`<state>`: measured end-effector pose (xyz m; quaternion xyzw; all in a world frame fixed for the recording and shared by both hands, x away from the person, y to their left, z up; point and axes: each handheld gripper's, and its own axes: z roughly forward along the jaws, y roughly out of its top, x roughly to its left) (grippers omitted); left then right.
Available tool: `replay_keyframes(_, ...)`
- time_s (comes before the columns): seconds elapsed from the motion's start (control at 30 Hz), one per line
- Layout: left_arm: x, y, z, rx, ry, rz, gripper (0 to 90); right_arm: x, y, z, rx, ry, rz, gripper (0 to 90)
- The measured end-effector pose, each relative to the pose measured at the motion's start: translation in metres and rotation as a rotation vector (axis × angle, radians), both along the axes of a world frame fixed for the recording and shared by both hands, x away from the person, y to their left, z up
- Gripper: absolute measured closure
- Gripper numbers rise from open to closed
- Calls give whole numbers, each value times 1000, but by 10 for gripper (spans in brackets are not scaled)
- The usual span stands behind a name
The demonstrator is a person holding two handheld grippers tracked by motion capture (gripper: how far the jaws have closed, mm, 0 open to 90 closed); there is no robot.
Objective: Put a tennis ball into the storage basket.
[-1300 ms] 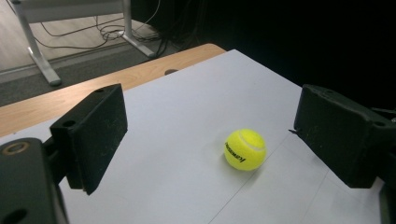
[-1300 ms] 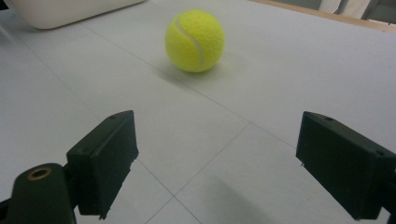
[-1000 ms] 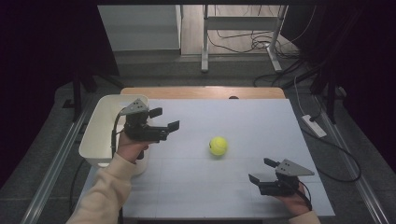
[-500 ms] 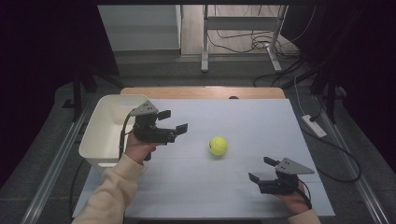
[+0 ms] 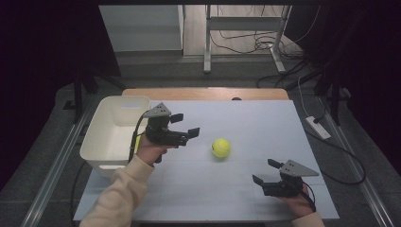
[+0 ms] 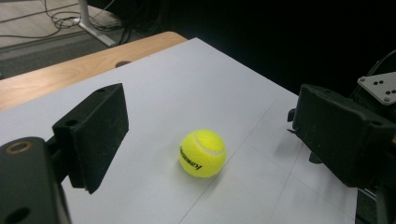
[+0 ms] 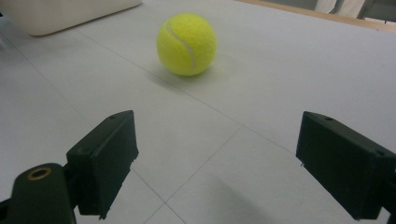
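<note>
Now left tongs (image 5: 185,125) point level at tennis ball (image 5: 221,147), jaws apart.

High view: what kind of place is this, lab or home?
Likely a lab recording bench: a white-topped table framed by dark curtains, loose cables on the floor behind it, and a power strip beside the table.

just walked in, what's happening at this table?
A person holds tongs in each hand over a white-topped table. The left tongs, jaws open with nothing between them, are aimed at a yellow tennis ball lying loose mid-table, a short gap away. The right tongs sit open near the table's front right corner, also facing the ball. A white bin stands at the table's left edge.
</note>
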<state>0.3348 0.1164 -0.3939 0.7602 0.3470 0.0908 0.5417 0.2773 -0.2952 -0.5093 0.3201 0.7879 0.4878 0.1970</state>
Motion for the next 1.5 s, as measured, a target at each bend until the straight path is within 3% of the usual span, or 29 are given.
replay_keyframes(0.3,8,-14,-8,20,14,-13,119,1,1,-1,1,-2,11,128)
replay_keyframes(0.83,8,-26,-15,77,9,-19,119,1,4,0,-8,-9,13,128)
replay_keyframes(1.03,11,-33,-20,80,14,-25,119,3,4,-1,-14,-7,18,128)
replay_keyframes(1.5,24,-48,-31,106,48,-35,119,3,4,0,-11,-7,19,128)
